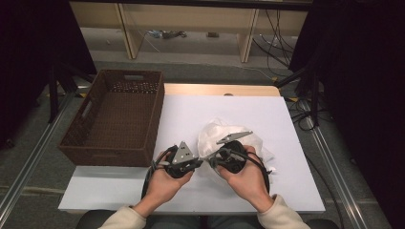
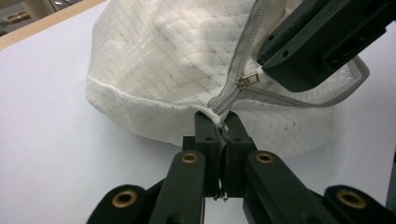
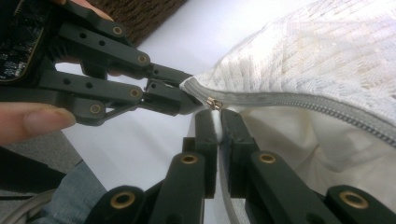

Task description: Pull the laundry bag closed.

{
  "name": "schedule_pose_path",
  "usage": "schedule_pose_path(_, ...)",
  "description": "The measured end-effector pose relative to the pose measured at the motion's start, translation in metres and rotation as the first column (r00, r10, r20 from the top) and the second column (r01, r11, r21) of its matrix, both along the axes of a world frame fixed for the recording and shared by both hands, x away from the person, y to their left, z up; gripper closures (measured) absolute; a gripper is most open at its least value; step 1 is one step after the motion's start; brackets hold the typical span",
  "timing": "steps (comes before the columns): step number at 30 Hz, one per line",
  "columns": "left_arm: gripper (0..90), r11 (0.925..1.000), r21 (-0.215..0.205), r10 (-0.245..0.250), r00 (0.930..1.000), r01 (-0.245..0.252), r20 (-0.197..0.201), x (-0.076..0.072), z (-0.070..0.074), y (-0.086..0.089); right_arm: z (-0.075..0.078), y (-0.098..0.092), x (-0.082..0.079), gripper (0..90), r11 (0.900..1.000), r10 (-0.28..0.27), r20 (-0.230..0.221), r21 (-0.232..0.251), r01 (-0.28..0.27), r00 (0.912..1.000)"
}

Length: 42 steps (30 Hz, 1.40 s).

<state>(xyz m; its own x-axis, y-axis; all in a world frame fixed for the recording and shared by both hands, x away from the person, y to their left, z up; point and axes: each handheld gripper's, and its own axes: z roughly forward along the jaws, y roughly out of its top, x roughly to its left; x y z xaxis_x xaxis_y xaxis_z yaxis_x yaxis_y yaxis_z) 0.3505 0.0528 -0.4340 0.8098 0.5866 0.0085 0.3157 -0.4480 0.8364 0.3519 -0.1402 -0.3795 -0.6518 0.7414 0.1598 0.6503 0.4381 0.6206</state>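
Both forearms, in cream sleeves, come in from the near edge of the table, and the hands tilt inward so the two grippers point at each other over the near middle. The left gripper [image 1: 200, 160] has its jaws pinched tight on the end of the grey zipper [image 2: 233, 91] of a white mesh bag [image 1: 229, 136]. The right gripper [image 1: 210, 160] is likewise closed, its jaws nipping the bag's fabric edge just below the brass zipper slider [image 3: 214, 103]. The jaw tips nearly touch each other at that corner of the bag. The bag lies on the white table top [image 1: 191, 114], just beyond the hands. A brown wicker basket [image 1: 86, 143] sits at the table's left edge. Beyond the table are a grey floor, wooden frame legs, loose cables and black curtains on both sides.
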Motion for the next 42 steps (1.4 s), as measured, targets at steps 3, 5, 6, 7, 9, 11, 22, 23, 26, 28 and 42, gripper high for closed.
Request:
schedule_pose_path(3, 87.0, 0.9998, -0.01, -0.016, 0.9996, 0.016, -0.023, 0.0, 0.0, 0.0, 0.0, 0.0, -0.001, 86.9, 1.0, -0.006, -0.011, 0.001, 0.006, 0.9999)
schedule_pose_path(5, 86.9, 0.9998, -0.016, -0.01, 0.9998, 0.009, -0.019, 0.0, -0.001, 0.0, 0.0, 0.0, 0.0, 86.9, 1.0, -0.004, -0.005, -0.003, 0.004, 1.0)
schedule_pose_path(6, 86.9, 0.9997, -0.021, 0.01, 0.9997, -0.011, -0.02, -0.001, -0.001, 0.0, 0.0, -0.001, 0.0, 86.9, 1.0, 0.0, -0.005, -0.003, -0.001, 1.0)
schedule_pose_path(7, 86.9, 0.9997, -0.02, 0.011, 0.9997, -0.011, -0.021, -0.001, -0.001, 0.0, -0.001, 0.0, -0.001, 86.9, 1.0, -0.015, -0.013, -0.001, 0.015, 0.9998)
schedule_pose_path(9, 86.9, 0.9997, -0.022, 0.011, 0.9997, -0.011, -0.021, -0.001, -0.001, 0.0, -0.001, -0.001, 0.001, 86.9, 1.0, -0.004, -0.004, 0.0, 0.004, 1.0)
schedule_pose_path(11, 86.9, 0.9999, -0.011, -0.007, 0.9998, 0.007, -0.02, 0.0, 0.0, 0.001, -0.001, -0.001, 0.0, 86.9, 1.0, -0.015, -0.016, 0.006, 0.015, 0.9998)
schedule_pose_path(22, 86.9, 0.9998, -0.012, 0.015, 0.9998, -0.016, -0.016, 0.0, -0.002, 0.0, -0.006, -0.012, 0.004, 86.9, 0.999, 0.012, -0.016, 0.041, -0.011, 0.9998)
schedule_pose_path(23, 87.0, 1.0, 0.003, 0.002, 1.0, -0.002, -0.005, 0.001, -0.002, 0.001, -0.006, -0.012, 0.003, 86.9, 0.999, 0.009, -0.025, 0.042, -0.008, 0.9996)
schedule_pose_path(26, 87.0, 0.9999, -0.008, 0.011, 0.9998, -0.011, -0.019, 0.001, -0.003, 0.0, -0.009, -0.012, 0.004, 86.9, 0.999, 0.011, -0.021, 0.053, -0.01, 0.9997)
schedule_pose_path(28, 87.0, 1.0, -0.006, 0.007, 1.0, -0.007, -0.006, 0.002, -0.003, 0.0, -0.009, -0.012, 0.004, 86.9, 0.999, 0.016, -0.027, 0.046, -0.015, 0.9995)
schedule_pose_path(42, 87.3, 0.9995, -0.015, 0.027, 0.9982, -0.028, -0.054, 0.0, -0.005, -0.002, -0.008, -0.008, -0.002, 86.9, 1.0, -0.008, -0.023, 0.006, 0.008, 0.9997)
